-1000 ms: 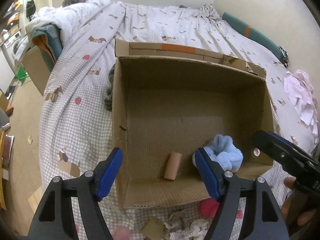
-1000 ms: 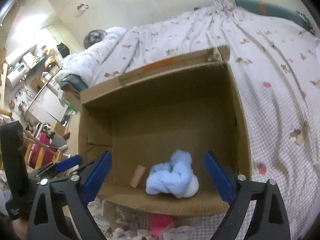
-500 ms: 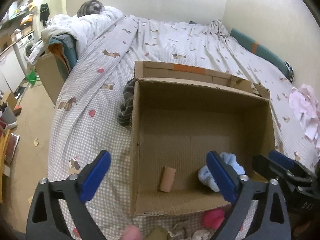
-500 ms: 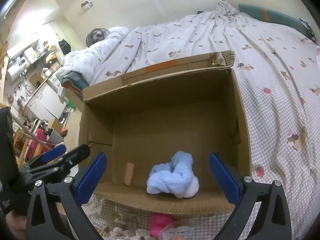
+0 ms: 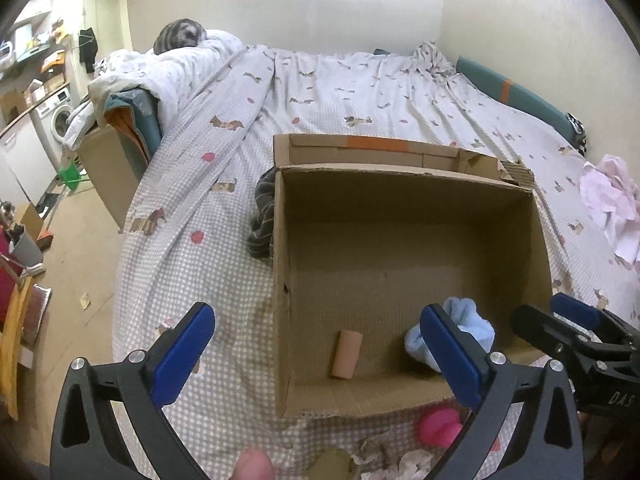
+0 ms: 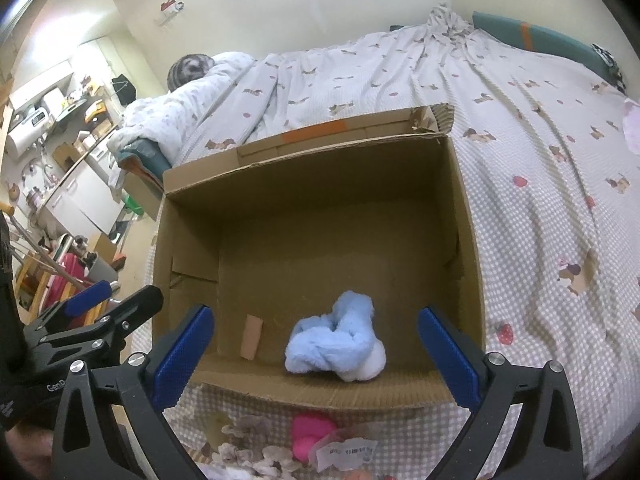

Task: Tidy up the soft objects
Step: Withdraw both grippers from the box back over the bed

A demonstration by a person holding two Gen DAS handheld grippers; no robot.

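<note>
Plainly, the bed [image 5: 360,92] under its checked, animal-print cover carried an open cardboard box [image 5: 400,208], with a dark striped cloth [image 5: 262,220] tucked against the box's left wall and pale pink cloth [image 5: 612,204] lying well off to the right. Inside, near the front wall, sat a fluffy light-blue bundle [image 6: 340,340] beside a small cardboard tube [image 5: 346,354], while a bright pink soft thing [image 6: 310,432] lay outside on the bed just before the box. Both claws hung released and empty: the left claw [image 5: 320,360], its jaws just having spread wide, straddled the box's left wall, and the right claw [image 6: 316,360] gaped around the blue bundle without touching it.
</note>
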